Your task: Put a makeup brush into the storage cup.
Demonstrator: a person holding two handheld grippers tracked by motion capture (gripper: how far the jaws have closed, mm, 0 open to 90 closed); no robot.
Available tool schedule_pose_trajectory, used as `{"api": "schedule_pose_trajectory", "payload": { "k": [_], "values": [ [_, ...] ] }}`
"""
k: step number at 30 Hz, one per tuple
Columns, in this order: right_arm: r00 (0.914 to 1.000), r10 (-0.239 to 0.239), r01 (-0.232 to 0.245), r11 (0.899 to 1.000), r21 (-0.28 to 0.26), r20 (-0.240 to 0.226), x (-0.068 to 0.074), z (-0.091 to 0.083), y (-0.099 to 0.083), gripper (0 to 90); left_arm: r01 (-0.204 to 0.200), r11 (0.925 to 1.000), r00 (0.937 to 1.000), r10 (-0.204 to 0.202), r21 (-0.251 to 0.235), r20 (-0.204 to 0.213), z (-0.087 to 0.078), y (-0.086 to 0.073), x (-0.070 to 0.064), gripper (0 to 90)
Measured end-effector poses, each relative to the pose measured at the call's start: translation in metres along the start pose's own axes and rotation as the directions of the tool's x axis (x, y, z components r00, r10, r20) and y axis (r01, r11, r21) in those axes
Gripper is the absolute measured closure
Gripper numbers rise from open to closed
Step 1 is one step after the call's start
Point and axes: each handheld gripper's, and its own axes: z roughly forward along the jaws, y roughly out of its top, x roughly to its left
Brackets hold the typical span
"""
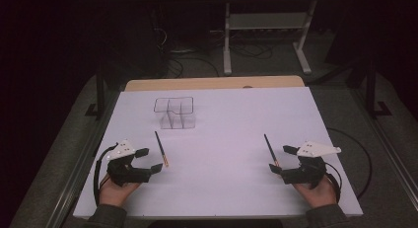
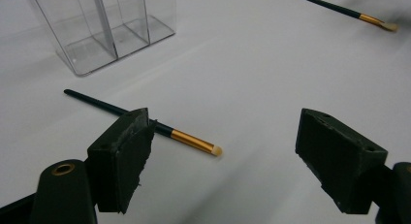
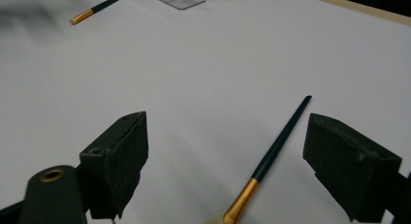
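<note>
bench (image 1: 222, 139): white top, wooden edge along the far side, taking up the middle of the high view.

clear box (image 1: 175, 113): see-through plastic, split by inner walls into compartments, standing upright in the upper left part of the bench in the high view. also at the upper left of the left gripper view (image 2: 104, 27).

left brush (image 1: 161, 148): thin dark handle, gold band, pale tip. lies flat on the bench in the lower left of the high view, tip end toward the bottom of the frame, just beside the left gripper. in the left gripper view (image 2: 191, 140) it runs from the left middle down toward the centre, part of the handle hidden behind one finger; touching or not cannot be told.

right brush (image 1: 271, 150): same make. lies flat in the lower right of the high view, tip end next to the right gripper. in the right gripper view (image 3: 276, 151) it slants from bottom centre up to the right, between the fingers, apart from both.

left gripper (image 1: 150, 159): black, white plate on top, held in a hand at the lower left of the high view. fingers (image 2: 121, 161) spread wide, holding nothing.

right gripper (image 1: 282, 158): black, white plate on top, held in a hand at the lower right. fingers (image 3: 114, 161) spread wide, holding nothing.

the two brushes lie well apart.
</note>
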Motion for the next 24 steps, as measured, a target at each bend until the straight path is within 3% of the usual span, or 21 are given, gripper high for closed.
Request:
{"api": "schedule_pose_trajectory", "payload": {
  "k": [24],
  "values": [
    [1.0000,-0.006,0.006,1.000,0.009,-0.003,0.000,0.001,-0.001,15.6,0.006,0.9999,1.0000,-0.006,0.013,-0.004,0.011,0.004,0.000,20.6]
  ]
}}
